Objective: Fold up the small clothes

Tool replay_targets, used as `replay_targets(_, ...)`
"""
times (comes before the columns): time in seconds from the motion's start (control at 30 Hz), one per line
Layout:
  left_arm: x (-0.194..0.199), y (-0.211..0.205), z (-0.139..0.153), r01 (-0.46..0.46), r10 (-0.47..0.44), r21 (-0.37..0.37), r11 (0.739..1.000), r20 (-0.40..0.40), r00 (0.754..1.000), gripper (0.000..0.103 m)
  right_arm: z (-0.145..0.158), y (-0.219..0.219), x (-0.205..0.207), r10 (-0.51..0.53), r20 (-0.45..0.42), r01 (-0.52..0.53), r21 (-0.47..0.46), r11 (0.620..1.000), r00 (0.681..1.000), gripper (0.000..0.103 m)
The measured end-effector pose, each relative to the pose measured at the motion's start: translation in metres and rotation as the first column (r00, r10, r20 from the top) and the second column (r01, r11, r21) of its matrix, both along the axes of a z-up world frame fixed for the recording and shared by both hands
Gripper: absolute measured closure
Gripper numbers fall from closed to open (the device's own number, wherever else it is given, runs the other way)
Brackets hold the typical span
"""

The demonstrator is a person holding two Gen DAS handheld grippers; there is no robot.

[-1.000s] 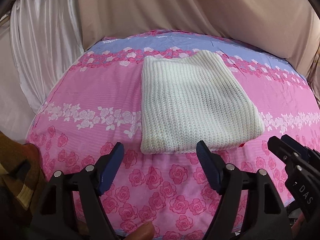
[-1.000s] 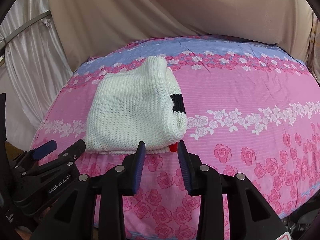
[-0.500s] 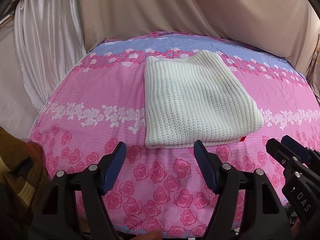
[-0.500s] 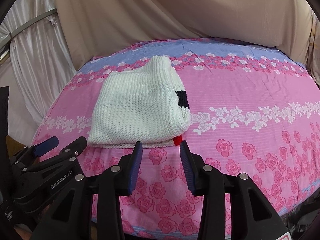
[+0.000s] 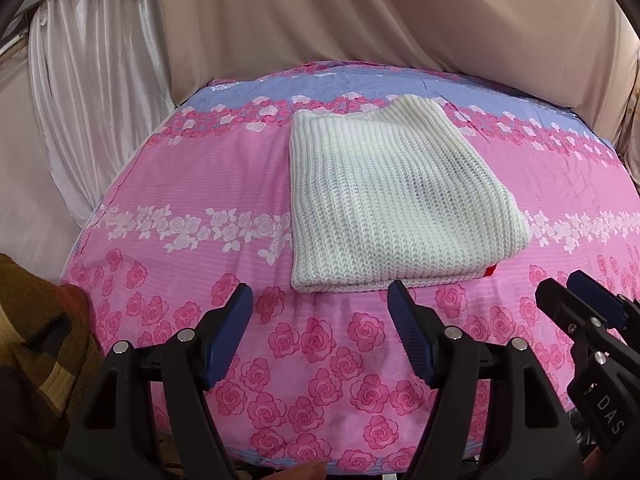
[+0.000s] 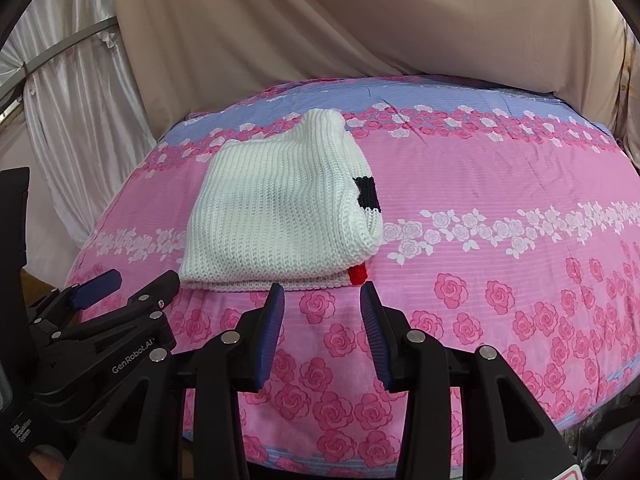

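Observation:
A white knitted garment lies folded into a rectangle on the pink rose-print bedspread. In the right wrist view the same garment shows a black patch and a red bit at its right edge. My left gripper hangs just short of the fold's near edge, jaws wide apart and empty. My right gripper hovers near the garment's front right corner, jaws parted with nothing between them. Each gripper shows at the side of the other's view: the right gripper and the left gripper.
Beige drapes hang behind the bed and white curtains at the left. A brown patterned fabric lies at the lower left. The bedspread's blue band runs along the far side.
Both grippers have drawn back a little from the folded garment, so more of the bedspread shows in front of it. The garment has not moved.

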State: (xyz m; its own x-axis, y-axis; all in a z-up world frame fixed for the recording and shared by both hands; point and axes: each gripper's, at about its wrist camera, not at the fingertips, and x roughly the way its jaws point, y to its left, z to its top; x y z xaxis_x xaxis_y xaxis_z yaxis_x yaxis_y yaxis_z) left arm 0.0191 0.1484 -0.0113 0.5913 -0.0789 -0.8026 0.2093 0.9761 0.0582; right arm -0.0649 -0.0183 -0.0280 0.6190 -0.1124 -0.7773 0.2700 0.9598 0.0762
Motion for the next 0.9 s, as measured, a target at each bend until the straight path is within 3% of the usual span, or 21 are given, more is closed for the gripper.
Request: replay_targets(0.9,-0.0019,-0.0002,-0.0018,0.000,0.000,0.008,1.000,0.008,1.000,0.032,-0.0026,0.0054,-0.0025,0.001,-0.002,-0.001,0.003,1.000,1.000,0.059)
